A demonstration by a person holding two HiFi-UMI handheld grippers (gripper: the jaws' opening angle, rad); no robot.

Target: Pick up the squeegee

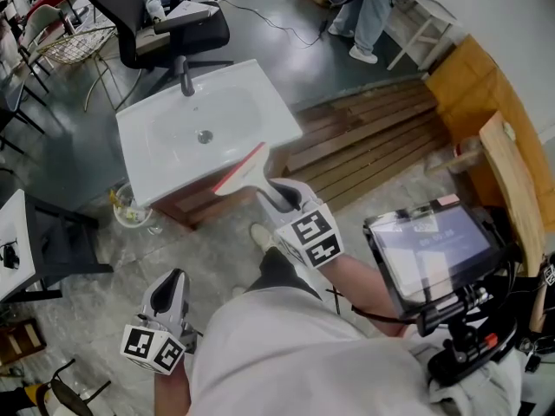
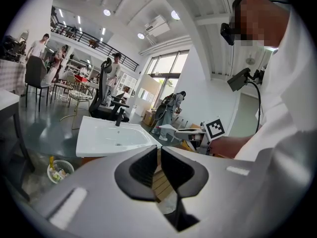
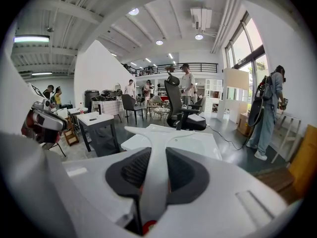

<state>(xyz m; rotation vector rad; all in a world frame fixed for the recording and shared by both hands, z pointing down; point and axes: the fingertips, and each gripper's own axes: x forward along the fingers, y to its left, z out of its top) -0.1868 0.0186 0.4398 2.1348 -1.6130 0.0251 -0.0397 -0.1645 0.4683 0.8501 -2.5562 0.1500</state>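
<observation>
Right tool point(image 1: 282, 199): jaws clamped on the white handle of the squeegee point(image 1: 245, 170). In the right gripper view the handle runs straight out between the pads to a crosswise blade head.

Squeegee position: off the floor, carried by the right tool. In the head view the blade, with its red edge, lies over the near corner of the sink point(image 1: 132, 146). Contact between blade and sink rim cannot be determined.

Left tool point(image 1: 172, 277): low, near the person's left side, well apart from the sink. Jaws drawn together to a narrow slit, with nothing between them.

Faucet point(image 1: 186, 81): upright at the sink's far edge.
</observation>
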